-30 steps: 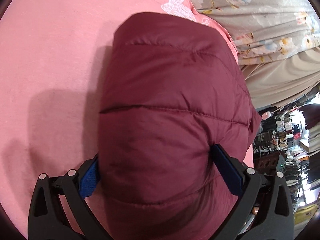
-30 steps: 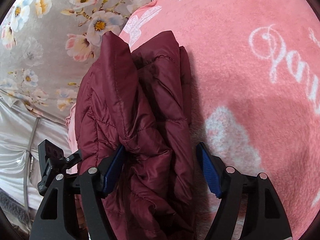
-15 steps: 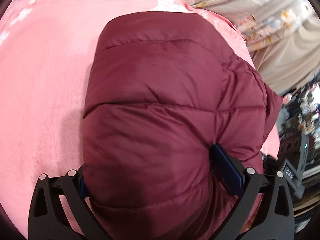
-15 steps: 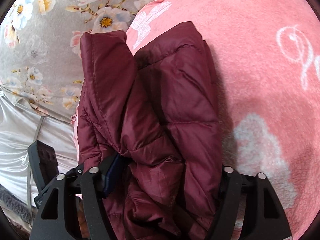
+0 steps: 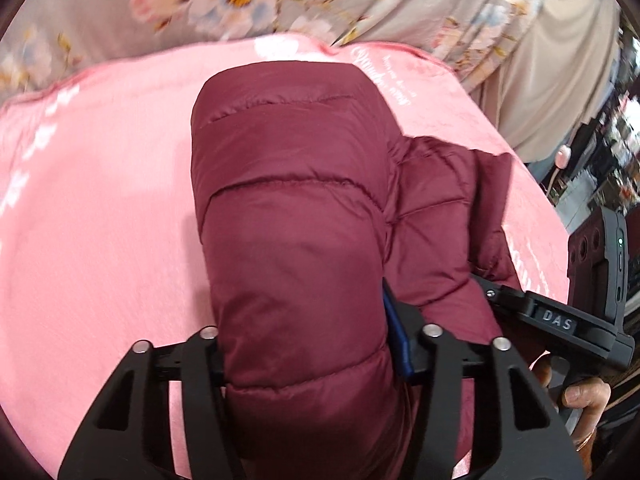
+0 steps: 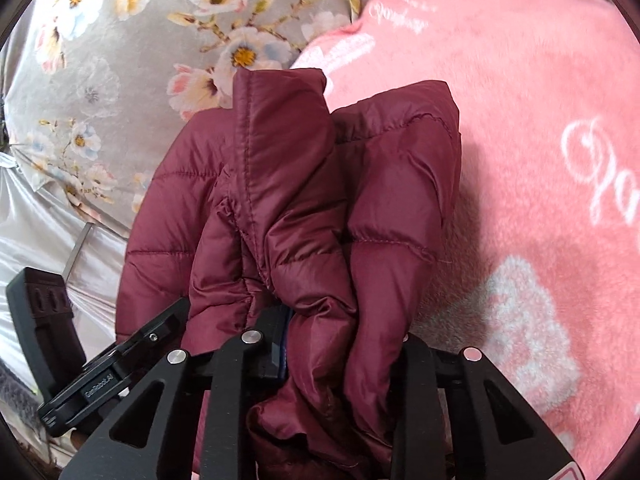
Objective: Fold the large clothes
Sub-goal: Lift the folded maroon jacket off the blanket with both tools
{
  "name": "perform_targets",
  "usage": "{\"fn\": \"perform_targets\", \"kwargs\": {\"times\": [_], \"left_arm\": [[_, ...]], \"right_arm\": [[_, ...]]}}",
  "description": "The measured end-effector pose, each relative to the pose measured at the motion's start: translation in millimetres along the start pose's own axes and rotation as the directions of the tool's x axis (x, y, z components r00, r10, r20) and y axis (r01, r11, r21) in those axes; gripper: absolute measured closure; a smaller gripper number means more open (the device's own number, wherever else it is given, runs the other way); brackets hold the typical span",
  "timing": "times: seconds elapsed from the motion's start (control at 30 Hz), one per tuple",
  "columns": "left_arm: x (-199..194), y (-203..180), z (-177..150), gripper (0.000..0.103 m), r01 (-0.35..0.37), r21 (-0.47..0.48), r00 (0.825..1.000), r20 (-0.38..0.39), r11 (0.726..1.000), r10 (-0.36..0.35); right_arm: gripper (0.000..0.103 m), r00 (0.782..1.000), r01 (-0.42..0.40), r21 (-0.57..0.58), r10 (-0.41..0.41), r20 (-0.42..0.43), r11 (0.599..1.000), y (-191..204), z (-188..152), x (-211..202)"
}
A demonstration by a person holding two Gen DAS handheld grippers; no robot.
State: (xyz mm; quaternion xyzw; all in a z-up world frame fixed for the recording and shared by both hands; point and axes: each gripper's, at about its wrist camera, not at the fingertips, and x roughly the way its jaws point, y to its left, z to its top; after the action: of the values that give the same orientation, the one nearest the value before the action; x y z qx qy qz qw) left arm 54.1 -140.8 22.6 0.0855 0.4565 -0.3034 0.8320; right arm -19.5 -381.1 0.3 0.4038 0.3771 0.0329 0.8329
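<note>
The maroon quilted puffer jacket point(image 5: 296, 216) lies bunched on the pink fleece blanket point(image 5: 100, 208), a thick fold filling the gap between the left gripper's point(image 5: 308, 344) closing fingers; the right gripper point(image 6: 340, 344) is closing too, clenching a gathered fold, beside the floral sheet point(image 6: 132, 40)

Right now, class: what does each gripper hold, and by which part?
Both are closing on the maroon puffer jacket: left gripper around a folded padded roll, right gripper on bunched fabric.

Pink blanket point(image 5: 100, 208), floral sheet point(image 6: 120, 60)
</note>
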Motion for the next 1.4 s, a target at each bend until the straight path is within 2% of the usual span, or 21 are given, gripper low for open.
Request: {"fn": "perform_targets", "kwargs": {"times": [0.17,0.3,0.4,0.47,0.53,0.6,0.67,0.7,0.77,0.87,0.9,0.93,0.97,1.03,1.17,1.27,1.3,1.4], "left_arm": [[-22,-23,12,0.056,0.002,0.062,0.997,0.071,0.998,-0.007],[-56,-36,18,0.057,0.026,0.112,0.988,0.149,0.993,-0.042],[-86,-44,25,0.057,0.042,0.158,0.97,0.229,0.986,-0.078],[-109,-48,31,0.057,0.054,0.185,0.951,0.289,0.981,-0.107],[-135,-51,37,0.057,0.064,0.217,0.923,0.359,0.974,-0.14],[-162,-51,41,0.056,0.069,0.249,0.885,0.432,0.966,-0.174],[-192,-51,44,0.056,0.06,0.284,0.837,0.509,0.957,-0.204],[-202,-52,46,0.056,0.055,0.297,0.818,0.534,0.953,-0.214],[-230,-48,49,0.056,0.041,0.327,0.764,0.599,0.944,-0.24],[-262,-41,52,0.056,0.021,0.353,0.701,0.662,0.935,-0.265],[-277,-36,54,0.056,0.015,0.359,0.672,0.688,0.933,-0.275],[-285,-31,57,0.056,0.013,0.361,0.655,0.702,0.933,-0.28],[-297,-24,58,0.056,0.01,0.363,0.628,0.723,0.932,-0.288],[-315,-15,59,0.055,0.001,0.362,0.591,0.752,0.932,-0.293],[-341,9,63,0.055,-0.043,0.341,0.526,0.807,0.939,-0.269],[-357,30,66,0.055,-0.065,0.317,0.49,0.836,0.946,-0.246],[-362,38,63,0.054,-0.075,0.305,0.473,0.849,0.95,-0.235],[-375,59,61,0.053,-0.085,0.275,0.445,0.871,0.958,-0.21]], "right_arm": [[0.077,0.995,0.016,-0.054,-0.011,0.1,0.998,24,1,-37],[0.077,0.979,0.027,-0.106,-0.005,0.202,0.994,50,4,-74],[0.077,0.957,0.032,-0.168,0.018,0.29,0.985,77,9,-106],[0.077,0.93,0.039,-0.232,0.05,0.364,0.972,101,11,-132],[0.077,0.901,0.041,-0.288,0.089,0.424,0.957,123,11,-154],[0.077,0.87,0.037,-0.34,0.137,0.473,0.94,142,10,-176],[0.077,0.832,0.037,-0.401,0.194,0.519,0.915,166,9,-195],[0.077,0.818,0.039,-0.424,0.215,0.533,0.905,177,10,-200],[0.077,0.784,0.039,-0.481,0.272,0.559,0.876,200,9,-214],[0.077,0.747,0.029,-0.544,0.344,0.569,0.838,224,9,-229],[0.077,0.732,0.024,-0.569,0.373,0.57,0.822,235,9,-233],[0.077,0.722,0.022,-0.59,0.396,0.568,0.807,245,10,-236],[0.077,0.715,0.021,-0.603,0.41,0.567,0.798,252,10,-238],[0.077,0.699,0.011,-0.637,0.45,0.556,0.77,274,12,-239],[0.077,0.683,-0.009,-0.697,0.514,0.52,0.717,314,13,-232],[0.077,0.677,-0.033,-0.731,0.554,0.485,0.682,340,14,-220],[0.077,0.677,-0.037,-0.74,0.561,0.477,0.672,347,14,-216],[0.077,0.683,-0.051,-0.766,0.582,0.442,0.641,374,14,-195]]}}
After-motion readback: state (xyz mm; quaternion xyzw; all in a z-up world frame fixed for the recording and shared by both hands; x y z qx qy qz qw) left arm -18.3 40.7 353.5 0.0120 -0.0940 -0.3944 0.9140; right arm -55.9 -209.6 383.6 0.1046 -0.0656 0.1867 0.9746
